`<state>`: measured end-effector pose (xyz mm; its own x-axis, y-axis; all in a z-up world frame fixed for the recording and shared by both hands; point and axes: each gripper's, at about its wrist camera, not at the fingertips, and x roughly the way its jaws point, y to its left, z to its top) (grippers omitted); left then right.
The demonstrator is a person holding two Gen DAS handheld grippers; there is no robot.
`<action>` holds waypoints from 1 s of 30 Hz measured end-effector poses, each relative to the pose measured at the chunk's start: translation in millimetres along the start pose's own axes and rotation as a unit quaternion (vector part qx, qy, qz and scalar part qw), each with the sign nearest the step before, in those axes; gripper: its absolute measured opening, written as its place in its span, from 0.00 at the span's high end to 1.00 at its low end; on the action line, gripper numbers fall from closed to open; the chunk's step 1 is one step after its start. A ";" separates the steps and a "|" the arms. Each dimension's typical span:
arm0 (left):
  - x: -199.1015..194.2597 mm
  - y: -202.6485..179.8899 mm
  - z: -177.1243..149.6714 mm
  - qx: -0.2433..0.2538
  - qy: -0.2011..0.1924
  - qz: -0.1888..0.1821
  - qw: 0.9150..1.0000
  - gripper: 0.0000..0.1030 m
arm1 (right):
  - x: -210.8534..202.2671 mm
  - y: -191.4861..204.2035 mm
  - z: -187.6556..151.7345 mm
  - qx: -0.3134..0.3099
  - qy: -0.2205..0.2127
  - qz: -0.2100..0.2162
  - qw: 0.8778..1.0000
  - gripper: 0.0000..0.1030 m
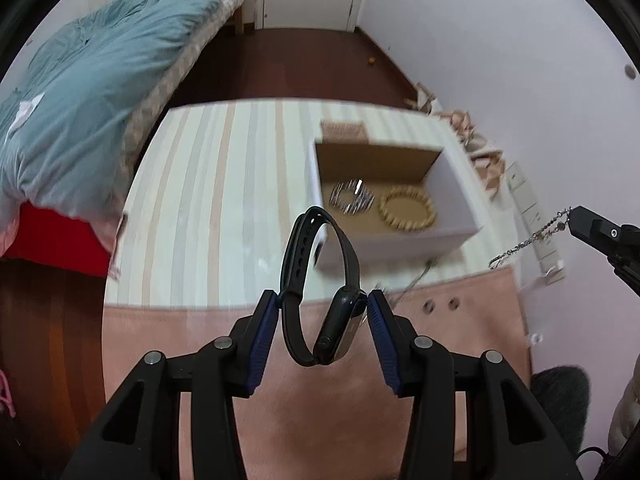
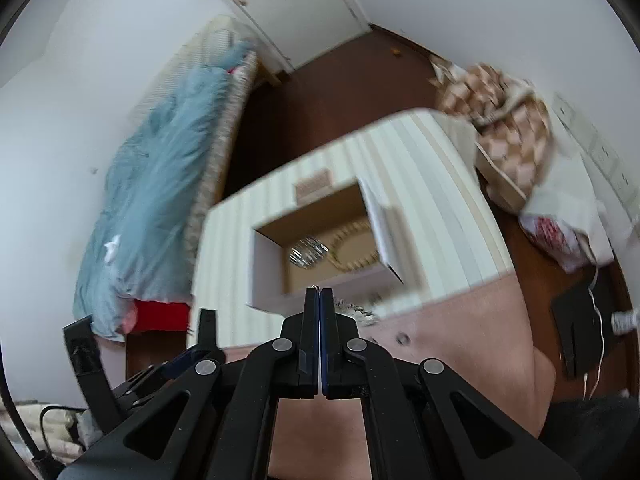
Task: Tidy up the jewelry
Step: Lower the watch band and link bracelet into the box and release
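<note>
With the left gripper (image 1: 322, 312) clamped across a black rubber-strapped smartwatch (image 1: 320, 300) and the right gripper (image 2: 320, 300) pinched shut on a thin silver chain (image 1: 528, 236), both held above the open white cardboard box (image 1: 456, 196) (two bracelets inside), the dangling chain could snag the rim or tangle.

A low table covered by a cream cloth with pale beige stripes (image 1: 224, 184) stands on a dark brown wooden floor (image 1: 304, 64). Over its near edge lies a plain dusty-pink cloth (image 1: 192, 340). On the striped part sits an open white cardboard box with a brown inside (image 1: 456, 184). On the box floor lie two bracelets side by side: a silver metal link bracelet (image 1: 352, 198) and a round bracelet of pale gold beads (image 1: 408, 209). Two small round dark objects (image 1: 440, 305), too blurred to identify, rest on the pink cloth.
</note>
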<state>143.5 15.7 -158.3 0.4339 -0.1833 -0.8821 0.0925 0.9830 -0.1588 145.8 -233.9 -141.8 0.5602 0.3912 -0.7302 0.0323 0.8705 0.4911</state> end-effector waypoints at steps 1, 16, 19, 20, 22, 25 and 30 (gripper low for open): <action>-2.2 -1.4 5.8 0.000 -0.003 -0.003 1.000 0.59 | -3.4 7.6 7.8 -0.011 -0.006 0.002 1.000 1.00; 68.5 -8.8 88.9 -0.009 0.049 -0.047 0.998 0.59 | 71.6 24.0 84.3 -0.061 0.028 -0.045 0.997 1.00; 80.5 -7.9 92.5 -0.007 0.063 -0.049 0.997 0.54 | 82.0 15.7 86.8 -0.052 0.048 -0.037 0.997 1.00; 84.3 -7.4 92.1 -0.011 0.070 -0.054 0.996 0.52 | 86.4 12.2 85.0 -0.053 0.057 -0.039 0.996 1.00; 91.6 -5.9 91.2 -0.025 0.087 -0.067 0.994 0.51 | 91.4 6.4 80.3 -0.049 0.065 -0.047 0.996 1.00; 96.1 -4.3 90.5 -0.040 0.094 -0.064 0.993 0.49 | 101.9 -4.7 75.1 -0.036 0.079 -0.058 0.994 1.00; 90.1 -3.2 93.7 -0.043 0.083 -0.063 0.994 0.11 | 109.1 -12.2 69.6 -0.037 0.092 -0.078 0.992 1.00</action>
<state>266.3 -5.2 -195.8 0.2685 -0.3068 -0.9131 0.0565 0.9513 -0.3030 264.1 -222.6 -194.4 0.3919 0.2914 -0.8726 0.0418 0.9419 0.3333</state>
